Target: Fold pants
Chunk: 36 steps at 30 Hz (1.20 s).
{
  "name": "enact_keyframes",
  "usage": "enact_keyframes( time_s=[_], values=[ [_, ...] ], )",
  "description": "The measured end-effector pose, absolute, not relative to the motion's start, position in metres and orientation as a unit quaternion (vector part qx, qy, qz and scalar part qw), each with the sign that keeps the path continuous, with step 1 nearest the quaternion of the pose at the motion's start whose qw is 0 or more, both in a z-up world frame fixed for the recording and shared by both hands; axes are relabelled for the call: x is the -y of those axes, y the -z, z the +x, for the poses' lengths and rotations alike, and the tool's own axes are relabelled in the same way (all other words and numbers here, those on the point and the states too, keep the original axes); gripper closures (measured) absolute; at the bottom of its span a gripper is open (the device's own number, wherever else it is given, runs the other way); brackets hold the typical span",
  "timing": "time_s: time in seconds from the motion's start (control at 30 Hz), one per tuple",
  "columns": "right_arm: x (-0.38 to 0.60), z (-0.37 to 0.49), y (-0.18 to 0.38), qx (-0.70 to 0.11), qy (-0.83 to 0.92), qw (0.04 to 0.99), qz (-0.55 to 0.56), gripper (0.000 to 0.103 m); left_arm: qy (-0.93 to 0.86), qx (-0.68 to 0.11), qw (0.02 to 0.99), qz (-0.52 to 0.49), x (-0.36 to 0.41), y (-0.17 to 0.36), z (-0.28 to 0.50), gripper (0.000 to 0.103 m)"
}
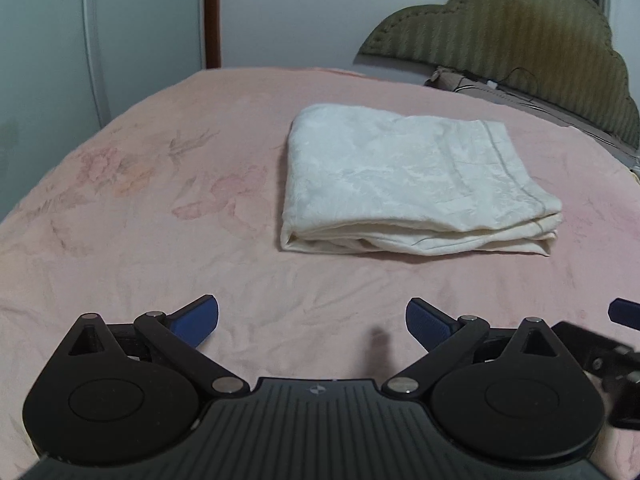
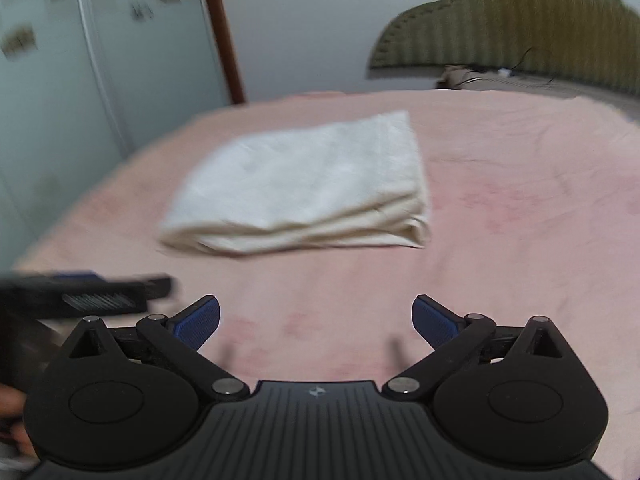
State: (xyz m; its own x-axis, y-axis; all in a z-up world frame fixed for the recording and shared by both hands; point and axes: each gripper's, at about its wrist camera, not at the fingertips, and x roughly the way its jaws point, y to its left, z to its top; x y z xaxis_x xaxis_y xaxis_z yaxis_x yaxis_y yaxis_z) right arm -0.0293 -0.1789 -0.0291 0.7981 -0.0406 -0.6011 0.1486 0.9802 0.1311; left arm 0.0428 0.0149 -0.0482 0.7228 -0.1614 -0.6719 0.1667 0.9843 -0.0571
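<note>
The pants (image 1: 416, 184), white and folded into a compact stack of several layers, lie flat on the pink bedcover (image 1: 160, 208). In the left wrist view the stack sits ahead of the left gripper (image 1: 312, 322) and somewhat to its right, well apart from the fingertips. Both blue pads (image 1: 198, 318) of that gripper stand wide apart with only bare bedcover between them; nothing is held.

In the right wrist view, which is blurred, the same stack sits ahead of the right gripper (image 2: 316, 320) and slightly to its left, also well clear of the fingertips. The right gripper's jaws are likewise spread wide, empty, with bedcover showing between the blue pads.

Each gripper appears at the edge of the other's view: the left gripper as a dark blurred bar at the left of the right wrist picture, the right gripper as a black part with a blue tip at the right edge of the left wrist picture.

Beyond the far edge of the bedcover, past the pants, stand a padded olive headboard (image 1: 520, 36) to the right, a white wall, and a brown door frame (image 1: 212, 12) to the left
</note>
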Motion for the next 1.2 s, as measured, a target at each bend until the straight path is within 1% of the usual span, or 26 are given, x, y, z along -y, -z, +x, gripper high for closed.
enact_keyframes(
  time_s=[0.2, 0.4, 0.6, 0.73, 0.87, 1.0, 1.2],
  values=[
    [0.174, -0.023, 0.048, -0.311, 0.052, 0.947, 0.061, 0.000, 0.078, -0.370, 0.926, -0.001, -0.018, 0.062, 0.043, 0.002],
    [0.174, -0.022, 0.069, -0.323, 0.061, 0.943, 0.056, 0.000, 0.068, -0.357, 0.931, 0.037, -0.007, 0.070, 0.036, 0.000],
    [0.177, -0.024, 0.072, -0.318, 0.058, 0.944, 0.067, 0.000, 0.054, -0.335, 0.939, 0.061, 0.002, 0.077, 0.033, 0.000],
    [0.176, -0.026, 0.070, -0.315, 0.061, 0.945, 0.065, 0.000, 0.050, -0.324, 0.943, 0.057, 0.001, 0.080, 0.030, 0.000],
    [0.177, -0.023, 0.064, -0.294, 0.068, 0.951, 0.065, 0.000, 0.054, -0.326, 0.943, 0.044, -0.003, 0.080, 0.031, 0.000],
    [0.177, -0.005, 0.073, -0.329, 0.077, 0.940, 0.049, 0.000, 0.057, -0.329, 0.942, 0.035, -0.005, 0.081, 0.032, 0.000],
    [0.177, -0.008, 0.075, -0.324, 0.079, 0.941, 0.049, 0.000, 0.059, -0.330, 0.942, 0.032, -0.007, 0.082, 0.032, 0.000]
  ],
)
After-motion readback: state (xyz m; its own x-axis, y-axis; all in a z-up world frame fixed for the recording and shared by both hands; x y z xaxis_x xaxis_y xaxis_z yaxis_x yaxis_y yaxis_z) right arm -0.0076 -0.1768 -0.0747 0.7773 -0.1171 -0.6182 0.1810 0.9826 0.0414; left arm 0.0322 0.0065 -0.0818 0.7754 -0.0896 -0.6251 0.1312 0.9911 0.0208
